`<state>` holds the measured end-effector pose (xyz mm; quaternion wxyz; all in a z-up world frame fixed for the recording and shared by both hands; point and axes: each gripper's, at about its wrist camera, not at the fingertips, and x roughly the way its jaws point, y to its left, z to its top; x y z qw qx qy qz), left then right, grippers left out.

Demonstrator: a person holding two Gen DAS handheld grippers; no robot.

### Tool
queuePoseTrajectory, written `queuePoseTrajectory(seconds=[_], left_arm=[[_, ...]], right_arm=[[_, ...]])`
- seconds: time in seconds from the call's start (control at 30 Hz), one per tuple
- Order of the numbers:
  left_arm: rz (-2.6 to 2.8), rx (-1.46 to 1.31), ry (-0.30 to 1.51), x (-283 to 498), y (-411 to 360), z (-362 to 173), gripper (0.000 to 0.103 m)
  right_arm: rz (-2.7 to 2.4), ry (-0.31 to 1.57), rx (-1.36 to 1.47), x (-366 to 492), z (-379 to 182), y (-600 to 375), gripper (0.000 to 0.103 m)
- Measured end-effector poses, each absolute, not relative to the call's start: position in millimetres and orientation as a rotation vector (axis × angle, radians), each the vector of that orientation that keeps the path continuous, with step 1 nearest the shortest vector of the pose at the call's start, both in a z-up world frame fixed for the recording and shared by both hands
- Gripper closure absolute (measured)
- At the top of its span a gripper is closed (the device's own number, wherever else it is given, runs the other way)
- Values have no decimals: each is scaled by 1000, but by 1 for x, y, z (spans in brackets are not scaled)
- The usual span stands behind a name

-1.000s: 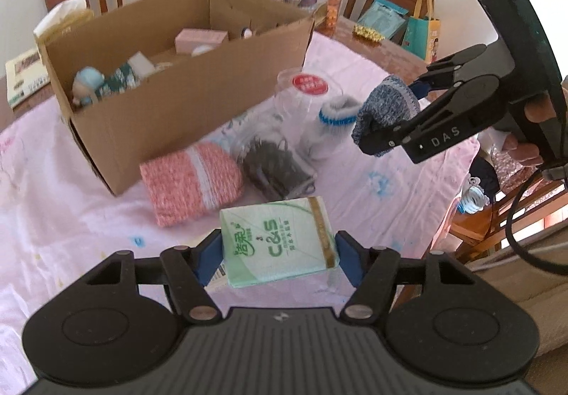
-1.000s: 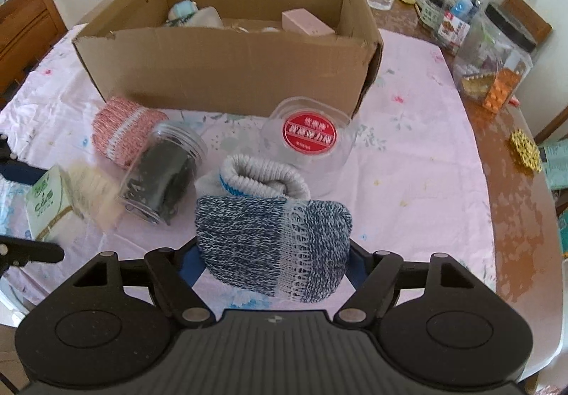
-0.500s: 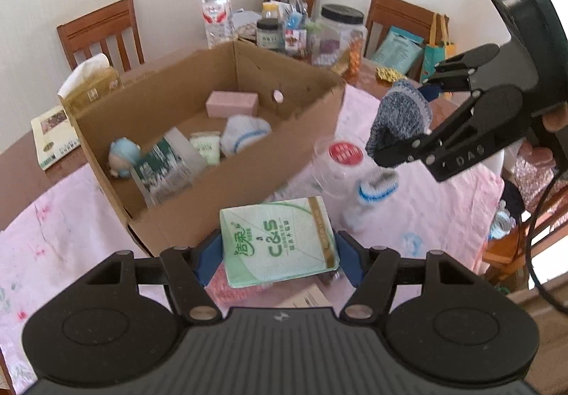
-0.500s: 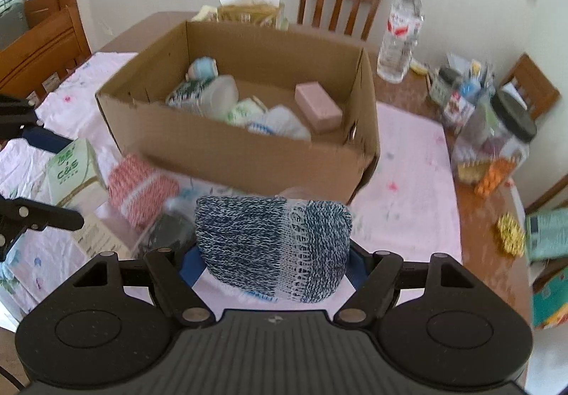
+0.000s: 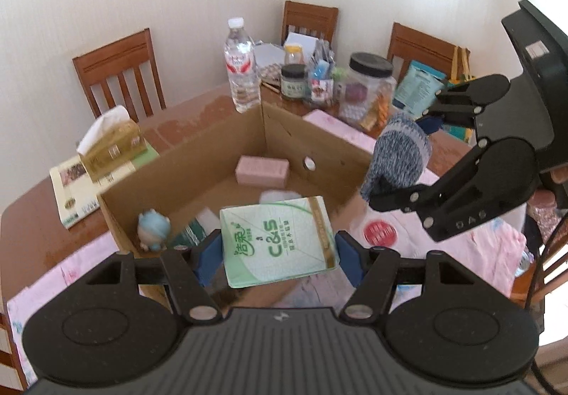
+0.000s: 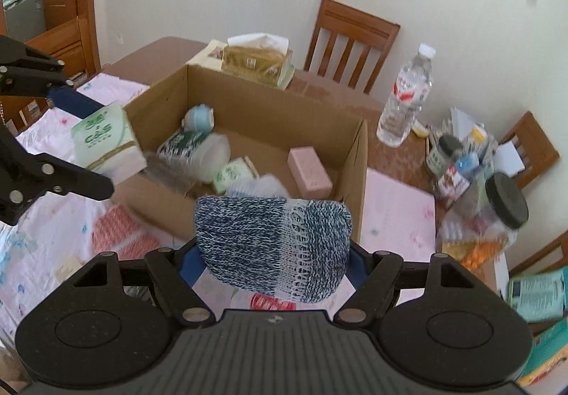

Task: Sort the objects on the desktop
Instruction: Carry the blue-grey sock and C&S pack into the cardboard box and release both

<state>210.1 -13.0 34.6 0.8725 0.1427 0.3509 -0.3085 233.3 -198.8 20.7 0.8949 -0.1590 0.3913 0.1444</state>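
Holding a green tissue pack (image 5: 277, 240) between its blue pads, the left tool (image 5: 277, 253) is clamped on it, above the near wall of the open box (image 5: 198, 160). From the right wrist view the pack (image 6: 106, 143) sits just over the box's left corner.

Right tool (image 6: 271, 262) clamped on a blue-and-white knit sock roll (image 6: 273, 246), raised over the box's near wall. In the left view the same roll (image 5: 399, 155) hangs beside the box's right wall, clear of the cardboard.

Inside the box: pink block (image 6: 309, 172) by the right wall, pale blue figurine (image 6: 198, 116) at the far left corner, a clear jar lying on its side (image 6: 198, 153), small green packet (image 6: 232, 175), a white bundle (image 6: 261, 187), blurred.

Outside on the pink cloth (image 6: 397, 214): red-and-white knit roll (image 6: 120, 235) near the box's front, a red-lidded clear tub (image 5: 380, 233) under the right tool, edges blurred.

Bench (image 5: 191, 114) beyond the box: tissue box (image 5: 110, 143) on a booklet, water bottle (image 5: 241, 72), a cluster of small jars and a big black-lidded jar (image 5: 369, 89). Wooden chairs (image 5: 120, 72) along the wall.

Part of a hand shows behind the right tool's body at the frame edge, too little to say more.
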Motion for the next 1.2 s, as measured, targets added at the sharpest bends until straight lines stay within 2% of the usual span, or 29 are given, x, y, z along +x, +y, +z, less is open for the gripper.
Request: queuePoseTrajectory(seconds=[0.5,0.7,1.2], left_arm=[[-579,270,734,258,-19,45,36],[-577,273,749,270,-24,40,36],[-602,283,790,296,-46,28,36]], right_arm=[[330,807,-303,300,27,-198,22],[322,805,-282,306,23,-201,6],[276,821,-274,285,17,-221,5]])
